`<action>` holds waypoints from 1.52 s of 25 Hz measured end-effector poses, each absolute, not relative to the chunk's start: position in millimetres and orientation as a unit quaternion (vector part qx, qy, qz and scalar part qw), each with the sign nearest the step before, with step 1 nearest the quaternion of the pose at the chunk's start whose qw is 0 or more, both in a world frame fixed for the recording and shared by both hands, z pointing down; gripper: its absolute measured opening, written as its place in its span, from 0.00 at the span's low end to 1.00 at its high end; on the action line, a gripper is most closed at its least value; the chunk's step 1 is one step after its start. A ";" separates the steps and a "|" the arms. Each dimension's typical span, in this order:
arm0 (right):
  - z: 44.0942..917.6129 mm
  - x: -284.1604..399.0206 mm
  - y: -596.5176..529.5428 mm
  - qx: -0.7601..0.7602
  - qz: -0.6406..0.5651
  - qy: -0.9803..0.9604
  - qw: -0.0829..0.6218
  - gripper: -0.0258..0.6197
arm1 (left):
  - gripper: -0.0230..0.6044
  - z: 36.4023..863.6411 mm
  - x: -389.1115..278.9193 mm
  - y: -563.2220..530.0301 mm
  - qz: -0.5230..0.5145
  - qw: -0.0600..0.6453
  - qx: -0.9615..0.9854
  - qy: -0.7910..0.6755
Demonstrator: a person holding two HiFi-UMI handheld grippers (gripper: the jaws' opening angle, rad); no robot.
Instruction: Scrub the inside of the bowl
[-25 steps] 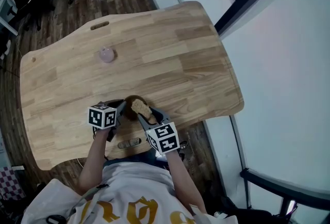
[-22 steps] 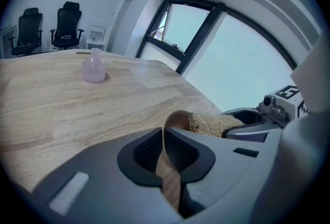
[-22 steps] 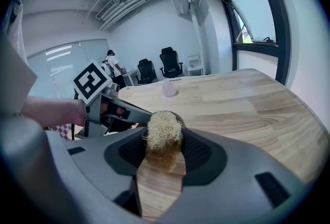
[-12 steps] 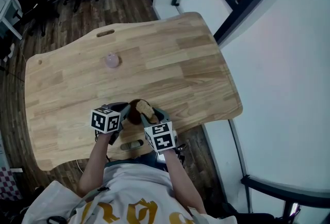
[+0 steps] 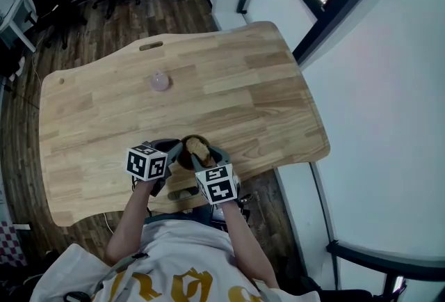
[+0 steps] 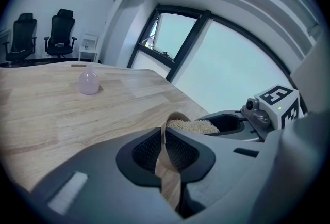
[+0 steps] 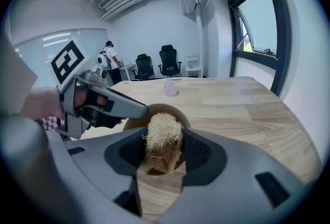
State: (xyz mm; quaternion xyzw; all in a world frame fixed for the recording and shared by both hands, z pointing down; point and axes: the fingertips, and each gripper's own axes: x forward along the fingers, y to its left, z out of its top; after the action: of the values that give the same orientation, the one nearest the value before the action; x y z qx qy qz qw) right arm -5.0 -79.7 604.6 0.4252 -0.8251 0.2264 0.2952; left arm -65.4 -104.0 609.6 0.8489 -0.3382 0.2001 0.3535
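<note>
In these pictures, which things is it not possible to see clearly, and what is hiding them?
1. Inside of the bowl: in the right gripper view the scrubber covers most of it; in the head view it is too small.
2. Bowl's underside: in the left gripper view the jaws hide it; only part of the wall shows.
3. Pink object on the table: too small to identify in any view.

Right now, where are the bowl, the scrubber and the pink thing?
bowl [image 6: 168,183], left gripper view, outer wall between the jaws.
scrubber [image 7: 161,140], right gripper view, middle of the fibres.
pink thing [image 6: 88,82], left gripper view, its body.
</note>
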 end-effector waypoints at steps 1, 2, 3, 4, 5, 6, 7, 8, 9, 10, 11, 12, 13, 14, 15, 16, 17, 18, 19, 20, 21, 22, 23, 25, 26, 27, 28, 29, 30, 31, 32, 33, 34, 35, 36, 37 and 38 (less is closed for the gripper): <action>603.1 -6.5 -78.8 0.424 0.225 -0.826 0.294 0.33 | 0.07 608.4 -66.5 -103.2 0.199 0.353 0.850 -0.338; 601.2 -8.1 -78.2 0.423 0.223 -0.828 0.293 0.33 | 0.07 606.7 -67.8 -102.6 0.197 0.353 0.850 -0.338; 599.2 -9.7 -78.0 0.421 0.221 -0.830 0.293 0.33 | 0.07 604.9 -68.8 -102.3 0.195 0.352 0.851 -0.338; 597.4 -11.3 -78.1 0.419 0.219 -0.831 0.293 0.33 | 0.07 603.3 -69.5 -102.1 0.193 0.352 0.851 -0.338; 596.3 -12.6 -78.2 0.416 0.218 -0.833 0.293 0.33 | 0.07 602.2 -70.0 -102.0 0.192 0.353 0.852 -0.337; 595.7 -13.8 -78.1 0.414 0.217 -0.834 0.294 0.33 | 0.07 601.5 -70.2 -101.8 0.190 0.354 0.852 -0.336; 595.4 -15.2 -78.0 0.411 0.216 -0.835 0.294 0.33 | 0.07 601.2 -70.8 -101.7 0.187 0.357 0.851 -0.336; 594.9 -17.1 -77.9 0.407 0.215 -0.837 0.295 0.33 | 0.07 600.7 -72.0 -101.7 0.185 0.359 0.850 -0.337; 594.0 -19.4 -78.0 0.403 0.214 -0.839 0.296 0.33 | 0.07 599.9 -73.3 -101.8 0.184 0.361 0.849 -0.339; 592.6 -21.6 -78.3 0.399 0.212 -0.842 0.296 0.33 | 0.07 598.5 -74.3 -102.1 0.182 0.362 0.848 -0.342; 590.9 -23.5 -79.0 0.394 0.210 -0.844 0.296 0.33 | 0.07 596.6 -74.9 -102.7 0.181 0.362 0.847 -0.345; 589.3 -25.4 -80.2 0.389 0.209 -0.847 0.296 0.33 | 0.07 594.4 -75.5 -103.7 0.181 0.361 0.846 -0.348; 587.9 -27.4 -81.5 0.382 0.210 -0.850 0.295 0.33 | 0.07 592.4 -76.6 -105.0 0.181 0.361 0.845 -0.352; 586.9 -29.5 -82.8 0.375 0.213 -0.853 0.294 0.33 | 0.07 590.9 -78.2 -106.3 0.181 0.361 0.843 -0.356; 586.1 -31.6 -83.9 0.366 0.216 -0.857 0.293 0.33 | 0.07 590.0 -80.1 -107.6 0.180 0.363 0.840 -0.361; 585.5 -33.6 -85.0 0.358 0.218 -0.860 0.291 0.33 | 0.07 589.4 -82.1 -108.7 0.180 0.365 0.837 -0.366; 584.9 -35.3 -86.4 0.350 0.219 -0.863 0.291 0.33 | 0.07 589.0 -83.7 -110.1 0.178 0.368 0.834 -0.372; 584.2 -36.4 -88.6 0.343 0.219 -0.866 0.291 0.33 | 0.07 588.3 -84.8 -111.9 0.177 0.370 0.830 -0.378; 583.1 -36.8 -91.4 0.337 0.217 -0.869 0.290 0.33 | 0.07 587.2 -85.1 -114.3 0.175 0.371 0.828 -0.383; 581.6 -36.3 -94.6 0.332 0.216 -0.871 0.289 0.33 | 0.07 585.6 -84.6 -117.2 0.173 0.371 0.826 -0.388; 579.9 -34.7 -97.7 0.328 0.214 -0.874 0.289 0.33 | 0.07 583.6 -82.9 -119.9 0.172 0.371 0.824 -0.392; 578.5 -32.4 -99.8 0.324 0.213 -0.876 0.288 0.33 | 0.07 581.7 -80.5 -121.9 0.171 0.370 0.823 -0.396; 577.8 -30.1 -100.5 0.320 0.212 -0.878 0.287 0.33 | 0.07 580.5 -77.8 -122.8 0.172 0.369 0.821 -0.399; 577.4 -27.2 -99.1 0.312 0.212 -0.881 0.284 0.33 | 0.07 579.1 -73.9 -123.1 0.174 0.368 0.819 -0.404; 576.8 -26.5 -98.0 0.308 0.210 -0.883 0.284 0.33 | 0.07 578.6 -72.4 -123.1 0.176 0.367 0.818 -0.407; 576.2 -25.8 -97.0 0.304 0.206 -0.885 0.285 0.33 | 0.07 578.3 -70.8 -123.1 0.178 0.366 0.817 -0.410; 575.9 -25.1 -96.1 0.299 0.201 -0.887 0.287 0.33 | 0.07 578.3 -69.0 -123.0 0.180 0.364 0.816 -0.412; 576.0 -24.0 -95.2 0.294 0.198 -0.889 0.289 0.32 | 0.07 578.7 -67.0 -123.2 0.181 0.363 0.815 -0.414; 576.5 -22.5 -94.5 0.289 0.197 -0.890 0.291 0.33 | 0.07 579.4 -65.1 -123.6 0.181 0.362 0.814 -0.417; 577.5 -21.1 -93.8 0.284 0.197 -0.892 0.292 0.32 | 0.07 580.4 -63.5 -124.1 0.181 0.362 0.813 -0.419; 579.0 -20.2 -93.2 0.278 0.196 -0.894 0.293 0.33 | 0.07 581.6 -62.6 -124.5 0.181 0.362 0.812 -0.421; 581.0 -20.1 -92.6 0.271 0.193 -0.896 0.295 0.32 | 0.07 583.1 -62.2 -124.6 0.182 0.362 0.811 -0.423; 583.6 -20.6 -91.5 0.263 0.189 -0.898 0.297 0.33 | 0.07 584.7 -62.0 -124.5 0.182 0.362 0.810 -0.425; 586.9 -21.6 -90.1 0.255 0.186 -0.901 0.298 0.32 | 0.07 586.3 -61.8 -124.3 0.182 0.362 0.809 -0.426; 589.8 -22.4 -88.8 0.247 0.183 -0.903 0.300 0.32 | 0.07 587.4 -61.6 -124.2 0.183 0.361 0.808 -0.428; 590.3 -22.5 -88.3 0.240 0.178 -0.905 0.304 0.32 | 0.07 588.2 -61.4 -124.3 0.184 0.360 0.807 -0.431; 588.7 -21.9 -88.1 0.233 0.173 -0.906 0.308 0.33 | 0.07 588.7 -61.3 -124.2 0.185 0.358 0.806 -0.433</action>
State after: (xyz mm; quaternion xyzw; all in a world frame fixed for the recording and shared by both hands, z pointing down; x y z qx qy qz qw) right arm -21.9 -88.1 588.7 0.2326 -0.9059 0.1734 0.3085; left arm -61.3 -124.2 588.7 0.8061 -0.4331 0.1851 0.3583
